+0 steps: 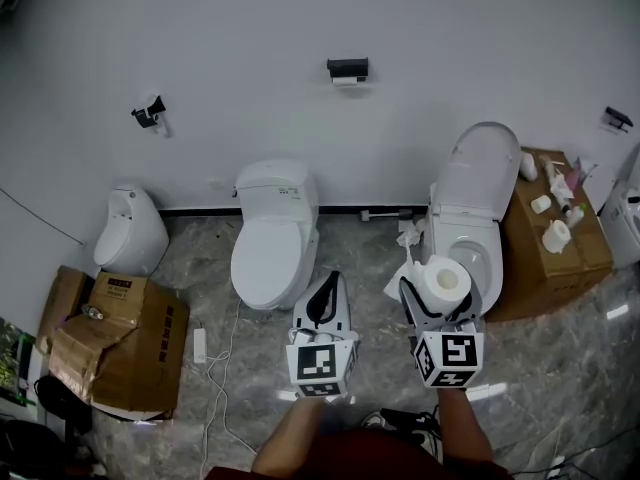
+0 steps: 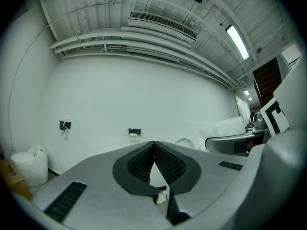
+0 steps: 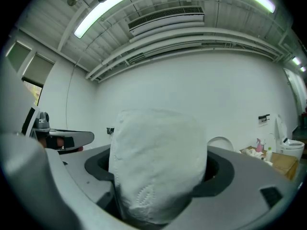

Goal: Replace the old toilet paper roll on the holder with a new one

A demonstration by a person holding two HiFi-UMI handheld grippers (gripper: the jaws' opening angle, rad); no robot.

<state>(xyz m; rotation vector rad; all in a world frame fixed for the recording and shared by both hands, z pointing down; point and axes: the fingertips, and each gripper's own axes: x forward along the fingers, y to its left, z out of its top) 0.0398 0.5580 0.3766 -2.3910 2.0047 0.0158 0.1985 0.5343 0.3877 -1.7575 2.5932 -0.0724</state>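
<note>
My right gripper is shut on a full white toilet paper roll, held upright between its pads. In the right gripper view the roll fills the middle and hides the jaw tips. My left gripper is shut and holds nothing; its ribbed pads meet at the tips. A black toilet paper holder with a thin old roll under it hangs high on the white wall, well beyond both grippers. The left gripper view shows that holder small and far off.
Two white toilets and a small urinal stand along the wall. A second wall fixture hangs at left. A cardboard box at right carries spare rolls and bottles. More boxes and a power strip lie at left.
</note>
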